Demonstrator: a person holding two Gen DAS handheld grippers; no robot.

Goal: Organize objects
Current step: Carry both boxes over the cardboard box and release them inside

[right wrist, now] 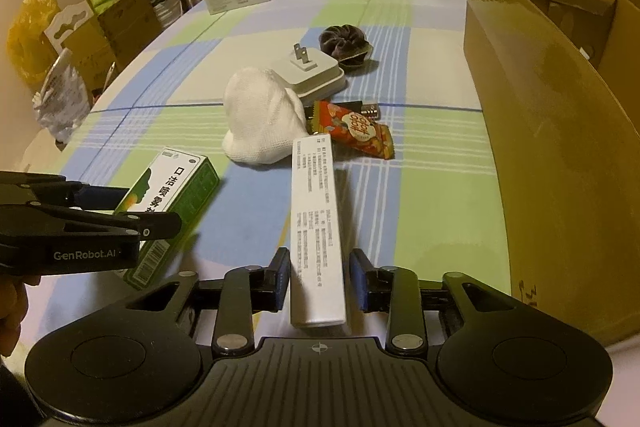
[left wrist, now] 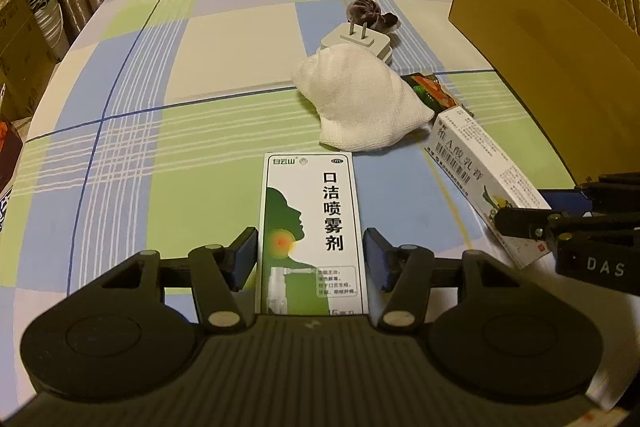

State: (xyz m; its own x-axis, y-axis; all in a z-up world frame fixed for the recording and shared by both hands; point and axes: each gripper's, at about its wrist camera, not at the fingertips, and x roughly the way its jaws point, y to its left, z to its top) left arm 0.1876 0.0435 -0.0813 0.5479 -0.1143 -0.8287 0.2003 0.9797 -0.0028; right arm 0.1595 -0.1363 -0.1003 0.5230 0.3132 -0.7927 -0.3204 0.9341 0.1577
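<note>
Between the jaws of my left gripper [left wrist: 311, 259] lies the green-and-white spray box [left wrist: 310, 231], flat on the checked bench [left wrist: 132, 155] with its printed face up. The jaws stand spread, one blue pad on each long side of the box; a narrow gap shows at each pad, so I read them as released, not clamped. The near end of the box runs back under the gripper body.

My right gripper [right wrist: 320, 279] sits the same way around the long white ointment box [right wrist: 316, 227]: jaws parted, a pad at each side of its near end, with bench cloth visible between pad and carton on the right. On the left pad I cannot tell whether it touches.

Taking the spray box as the landmark, the ointment box lies just to its right, angled away. Beyond the far end of the spray box is a white knitted cloth [left wrist: 360, 103], bunched up, nearly touching that end. Behind the cloth sits a white plug adapter [left wrist: 356, 41] with prongs up, and past that a dark scrunchie [left wrist: 370, 13]. To the right of the cloth, a red snack packet [right wrist: 352, 129] lies against a small dark lighter [right wrist: 366, 108]. Further right stands an open cardboard box [right wrist: 540, 147].
</note>
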